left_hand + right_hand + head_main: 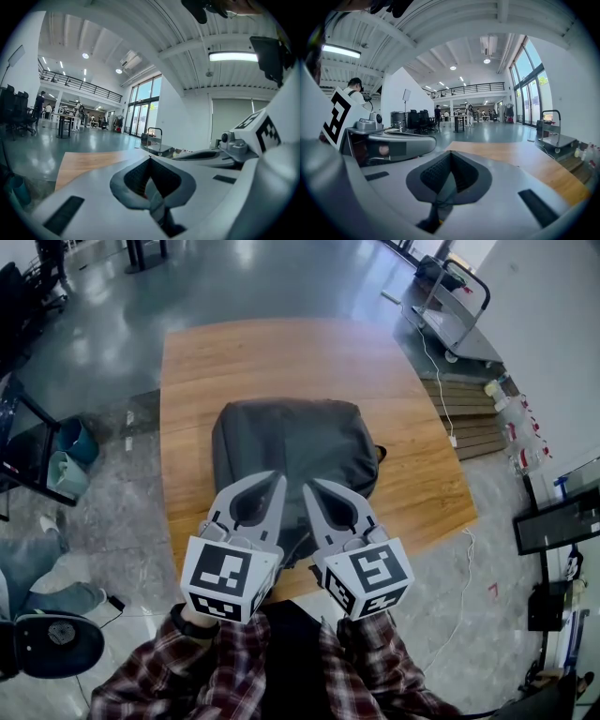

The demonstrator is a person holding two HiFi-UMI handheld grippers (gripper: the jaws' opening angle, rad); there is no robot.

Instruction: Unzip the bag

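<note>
A dark grey backpack (291,451) lies flat in the middle of the wooden table (234,357), its zippers closed as far as I can see. Both grippers hover side by side over the bag's near edge, held close to my body and apart from the bag. The left gripper (278,481) (149,158) is shut with nothing between its jaws. The right gripper (308,487) (450,153) is shut and empty too. Both gripper views look out level over the table into the hall, so the bag is hidden from them.
A metal trolley (452,306) and a stack of wooden pallets (471,409) stand beyond the table's right side. A blue bin (77,440) and a round chair seat (49,643) are on the left floor. A monitor (559,517) is at the right.
</note>
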